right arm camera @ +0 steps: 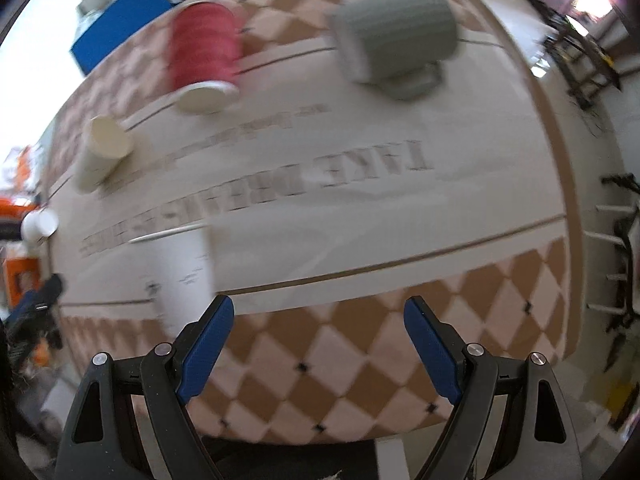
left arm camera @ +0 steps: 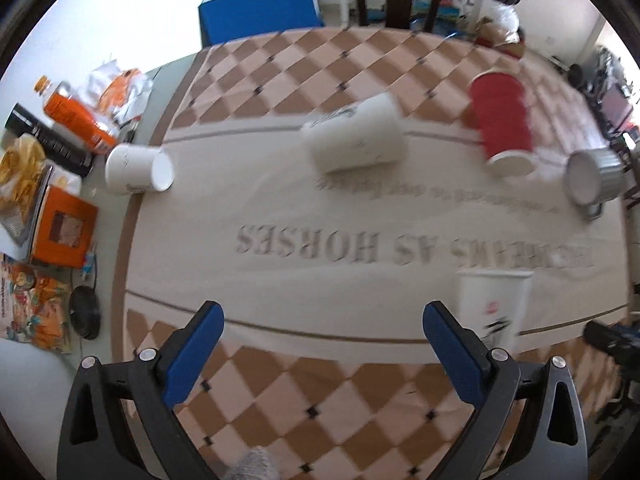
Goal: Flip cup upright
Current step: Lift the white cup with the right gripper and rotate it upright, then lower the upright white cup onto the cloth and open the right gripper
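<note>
Several cups lie on their sides on a checkered tablecloth (left arm camera: pixel 280 392): a white paper cup (left arm camera: pixel 356 138) mid-table, a red paper cup (left arm camera: pixel 502 124), a small white cup (left arm camera: pixel 138 170) at the left edge, and a grey ribbed mug (left arm camera: pixel 596 176) at the right. A tall white printed cup (left arm camera: pixel 494 308) stands upright near the front. My left gripper (left arm camera: pixel 322 320) is open and empty above the cloth. My right gripper (right arm camera: pixel 318 312) is open and empty, with the tall cup (right arm camera: pixel 180 268) just left of its left finger. The red cup (right arm camera: pixel 204 56) and grey mug (right arm camera: pixel 396 36) lie far ahead.
Left of the cloth sit an orange bottle (left arm camera: pixel 78 114), a black cylinder (left arm camera: pixel 48 140), snack bags, an orange box (left arm camera: pixel 64 230) and a black mouse (left arm camera: pixel 85 312). A blue box (left arm camera: pixel 260 14) and dark chair legs stand behind the table. The other gripper (left arm camera: pixel 612 340) shows at the right.
</note>
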`<state>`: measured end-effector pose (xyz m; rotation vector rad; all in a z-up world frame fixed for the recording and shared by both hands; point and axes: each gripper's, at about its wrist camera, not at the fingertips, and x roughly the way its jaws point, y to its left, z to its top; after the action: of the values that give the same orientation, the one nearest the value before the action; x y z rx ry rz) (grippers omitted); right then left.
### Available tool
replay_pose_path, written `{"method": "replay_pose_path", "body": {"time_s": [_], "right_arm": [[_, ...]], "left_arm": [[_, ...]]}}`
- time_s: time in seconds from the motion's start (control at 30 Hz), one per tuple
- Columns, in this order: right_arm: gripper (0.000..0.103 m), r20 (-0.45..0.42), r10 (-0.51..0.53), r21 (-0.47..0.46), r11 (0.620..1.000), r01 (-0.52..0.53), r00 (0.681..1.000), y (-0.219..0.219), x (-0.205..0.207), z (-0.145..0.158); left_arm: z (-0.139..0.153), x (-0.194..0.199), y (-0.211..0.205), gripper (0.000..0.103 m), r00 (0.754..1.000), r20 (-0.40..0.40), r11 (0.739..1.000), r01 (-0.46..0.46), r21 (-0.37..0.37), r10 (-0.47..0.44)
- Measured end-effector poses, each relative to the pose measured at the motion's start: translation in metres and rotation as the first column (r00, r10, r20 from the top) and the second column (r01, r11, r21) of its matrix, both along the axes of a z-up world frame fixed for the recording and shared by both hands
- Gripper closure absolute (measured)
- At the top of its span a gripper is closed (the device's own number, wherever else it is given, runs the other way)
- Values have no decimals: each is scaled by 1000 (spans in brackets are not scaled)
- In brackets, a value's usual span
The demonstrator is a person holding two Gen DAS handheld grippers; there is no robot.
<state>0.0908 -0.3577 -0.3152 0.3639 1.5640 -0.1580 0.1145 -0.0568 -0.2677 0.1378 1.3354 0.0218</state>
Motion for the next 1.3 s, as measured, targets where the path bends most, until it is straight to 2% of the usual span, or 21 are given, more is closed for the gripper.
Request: {"method": "replay_pose_path", "body": {"time_s": [0.17, 0.23, 0.4, 0.6, 0.63, 0.77, 1.0, 1.17, 1.3], "right_arm": [[15, -5, 90, 75, 993, -90, 996, 54, 17, 3], [16, -10, 131, 73, 989, -129, 991, 73, 26, -2], [21, -58, 181, 27, 983, -180, 982, 105, 39, -16], [24, -103, 187, 26, 982, -185, 977, 115, 46, -34], [25, -111, 187, 30, 982, -185, 976, 116, 47, -38], [43, -124, 185, 54, 982, -180, 975, 120, 48, -50], [45, -64, 158, 62, 986, -154, 985, 123, 47, -42], [45, 63, 142, 57, 988, -145, 988, 122, 50, -24], [45, 203, 122, 23, 991, -129, 971, 124, 56, -16]], "left_arm": [[-24, -4, 20, 1, 997, -55, 998, -45, 53, 48], [-32, -5, 25, 1, 996, -67, 997, -52, 57, 56], [-49, -5, 31, 1, 994, -97, 998, -49, 27, 51], [-62, -3, 29, 1, 992, -125, 1000, -21, -4, 20], [-63, -2, 28, 1, 992, -129, 1000, -15, -4, 15], [-66, -2, 27, 1, 990, -139, 1000, 6, -2, -7], [-63, 0, 28, 1, 989, -145, 1000, 13, -16, -15], [-66, 10, 41, 1, 991, -137, 999, -20, -42, 14], [-70, 19, 53, 1, 991, -122, 998, -55, -44, 49]]}}
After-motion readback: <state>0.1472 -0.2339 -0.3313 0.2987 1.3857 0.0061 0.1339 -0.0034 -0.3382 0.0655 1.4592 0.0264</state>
